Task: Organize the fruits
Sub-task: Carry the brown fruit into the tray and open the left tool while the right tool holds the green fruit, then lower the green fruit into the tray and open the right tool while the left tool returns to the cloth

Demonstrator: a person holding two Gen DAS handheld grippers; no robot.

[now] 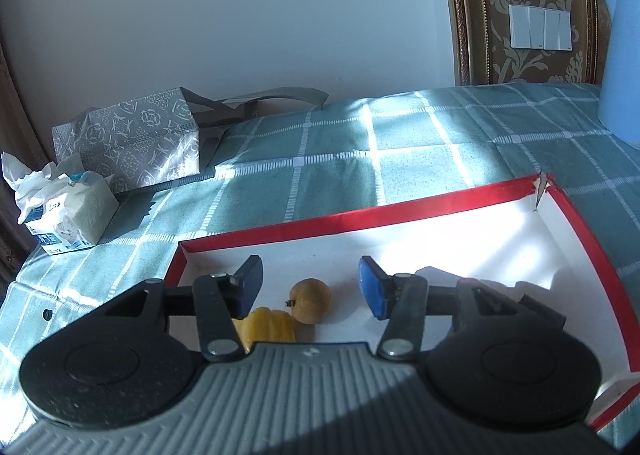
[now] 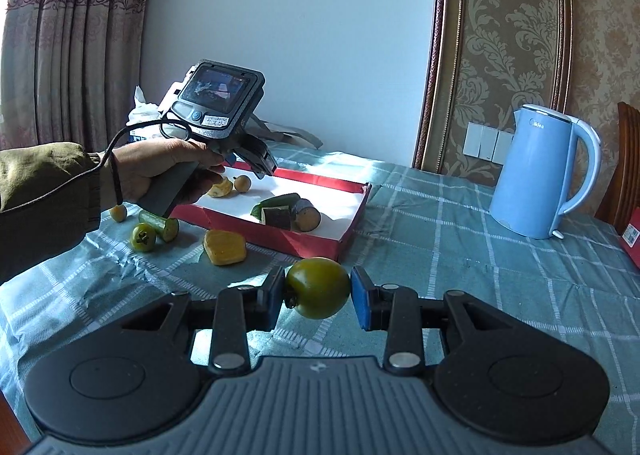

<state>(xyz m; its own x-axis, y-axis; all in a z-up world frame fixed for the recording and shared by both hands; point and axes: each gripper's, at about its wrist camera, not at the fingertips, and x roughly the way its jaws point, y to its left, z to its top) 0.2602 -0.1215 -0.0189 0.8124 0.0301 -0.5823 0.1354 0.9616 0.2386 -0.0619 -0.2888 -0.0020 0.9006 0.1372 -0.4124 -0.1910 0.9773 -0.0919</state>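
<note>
1. Left gripper (image 1: pixel 310 287): jaws apart, empty, over the red-rimmed tray (image 1: pixel 280 229); small brown fruit (image 1: pixel 311 300) lies inside beneath it.
2. Right gripper (image 2: pixel 318 289): clamped on a green fruit (image 2: pixel 319 288), above the bench (image 2: pixel 480 255).
3. Advice: carry it level over the tray's near wall, lower, then release.

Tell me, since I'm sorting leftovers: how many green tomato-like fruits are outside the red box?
2. One green fruit is clamped in the right gripper; the other green fruit lies on the tablecloth beside the cucumber piece. More may hide behind the sleeve.
</note>
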